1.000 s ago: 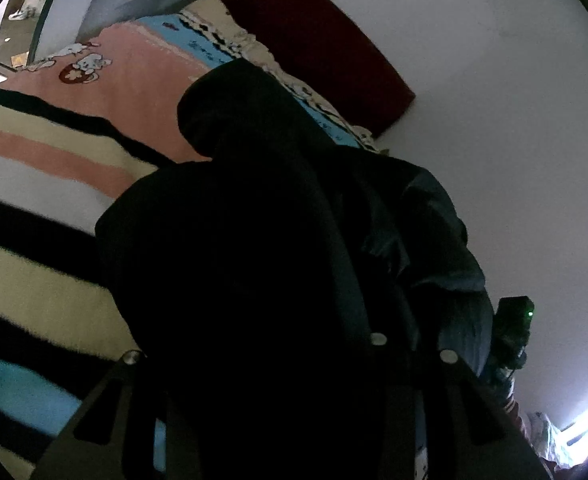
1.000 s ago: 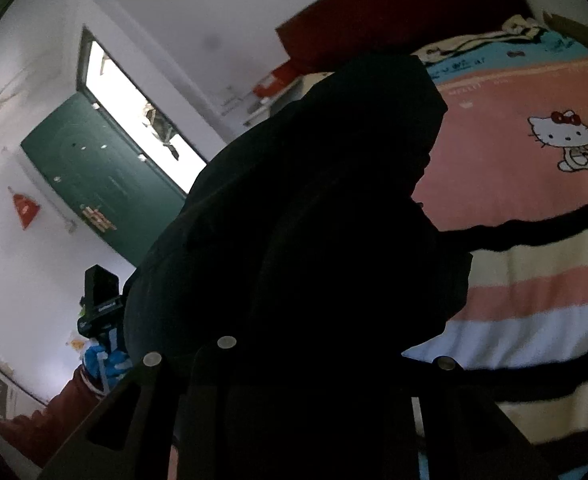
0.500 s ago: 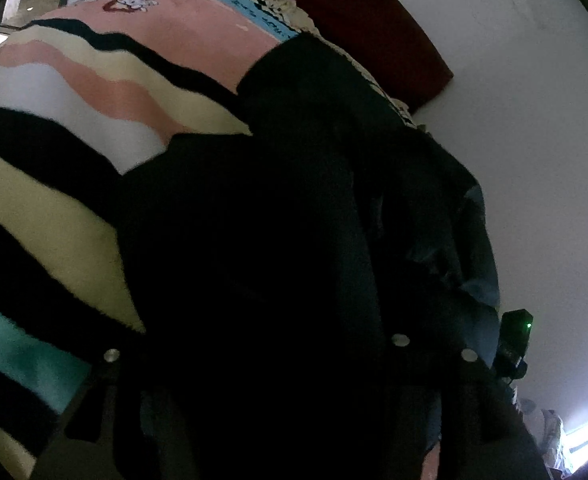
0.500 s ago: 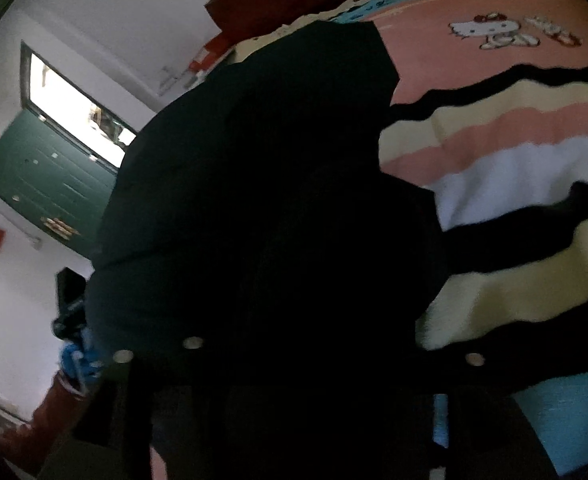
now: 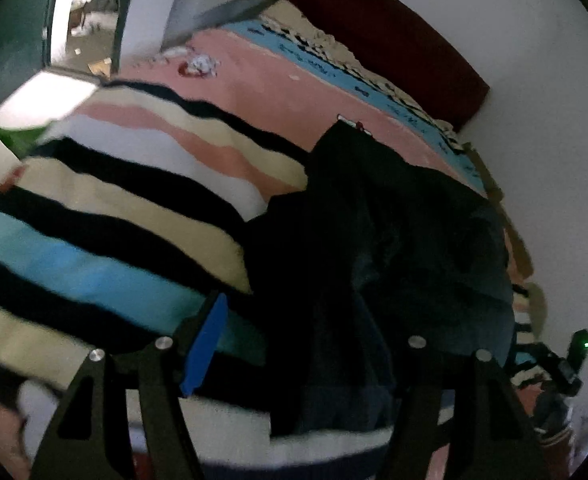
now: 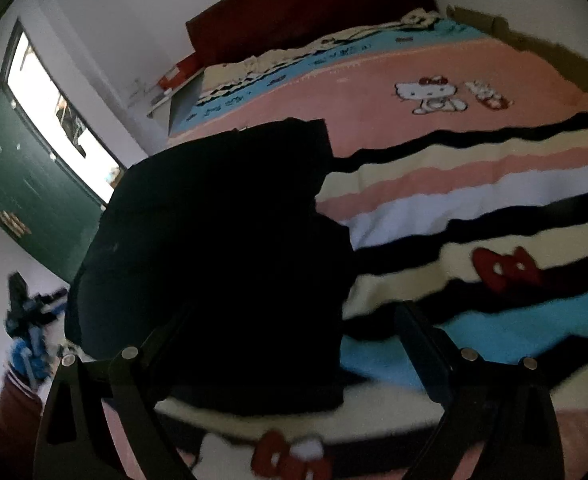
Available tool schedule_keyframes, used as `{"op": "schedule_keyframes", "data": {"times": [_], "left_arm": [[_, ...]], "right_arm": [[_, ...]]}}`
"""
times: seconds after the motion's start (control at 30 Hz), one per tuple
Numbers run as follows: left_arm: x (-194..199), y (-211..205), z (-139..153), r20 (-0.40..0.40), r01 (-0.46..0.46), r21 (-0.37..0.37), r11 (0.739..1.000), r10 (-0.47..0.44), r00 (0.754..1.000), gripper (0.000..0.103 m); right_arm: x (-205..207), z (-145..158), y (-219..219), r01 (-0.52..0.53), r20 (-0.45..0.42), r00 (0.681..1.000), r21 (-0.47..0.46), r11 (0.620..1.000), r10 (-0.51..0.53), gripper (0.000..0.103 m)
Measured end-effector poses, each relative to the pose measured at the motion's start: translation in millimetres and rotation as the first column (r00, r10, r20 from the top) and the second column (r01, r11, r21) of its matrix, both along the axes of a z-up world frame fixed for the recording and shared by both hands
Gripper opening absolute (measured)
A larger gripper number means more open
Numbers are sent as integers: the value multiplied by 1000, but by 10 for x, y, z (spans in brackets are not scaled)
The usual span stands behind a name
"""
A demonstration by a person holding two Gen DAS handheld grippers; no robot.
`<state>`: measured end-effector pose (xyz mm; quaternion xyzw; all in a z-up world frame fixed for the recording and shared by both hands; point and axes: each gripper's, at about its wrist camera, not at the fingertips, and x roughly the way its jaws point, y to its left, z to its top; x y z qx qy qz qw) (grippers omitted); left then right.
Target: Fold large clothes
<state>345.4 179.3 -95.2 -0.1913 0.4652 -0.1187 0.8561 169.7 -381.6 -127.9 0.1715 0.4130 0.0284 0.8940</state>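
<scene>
A: Where's the dark garment (image 5: pixel 394 232)?
B: Heaped on the striped blanket (image 5: pixel 106 200), its folds lost in shadow.
A: Your claws?
B: Left gripper (image 5: pixel 310 344) and right gripper (image 6: pixel 290 344) are both opening, pressing nothing.

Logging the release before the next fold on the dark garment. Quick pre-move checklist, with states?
1. Left gripper let go: ok. Its jaws are opening and the blue pad stands clear of the cloth.
2. Right gripper let go: ok. Its jaws are opening and nothing is pinched between them.
3. Dark garment resting on the striped blanket: ok, it lies in a heap.
4. Garment lying flat and smooth: not ok, the left wrist view shows it bunched.
5. Next edge or corner to grab: cannot tell, the cloth is too dark to show seams.
</scene>
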Motion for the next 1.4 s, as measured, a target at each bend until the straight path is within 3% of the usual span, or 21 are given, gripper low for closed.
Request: {"op": "schedule_keyframes", "data": {"times": [0.27, 0.43, 0.53, 0.7, 0.93, 1.3, 1.4], "left_arm": [[-1015, -390, 433, 66, -36, 177, 983, 25, 998, 64], [-1598, -777, 540, 143, -46, 296, 954, 3, 990, 65], [-1913, -979, 608, 180, -52, 357, 933, -14, 984, 70], [-2429, -1185, 773, 248, -75, 394, 916, -27, 968, 70], [-2924, -1384, 1039, 371, -165, 425, 890, -5, 929, 70], [-3287, -1523, 1031, 402, -218, 474, 853, 11, 916, 70], [-3377, -1518, 1002, 405, -218, 469, 856, 11, 914, 70]], "right_arm": [[-628, 112, 622, -10, -23, 1000, -137, 991, 6, 96], [-1063, 289, 1196, -19, 42, 999, -270, 963, 31, 100], [-1298, 382, 1471, -8, 102, 994, -338, 941, 45, 102], [-1719, 539, 1761, 35, 196, 979, -413, 910, 51, 102], [-2182, 754, 1912, 122, 312, 950, -458, 880, 31, 102], [-2631, 899, 1968, 187, 390, 921, -458, 869, 8, 102], [-2710, 884, 1979, 198, 397, 918, -455, 868, -1, 102]]}}
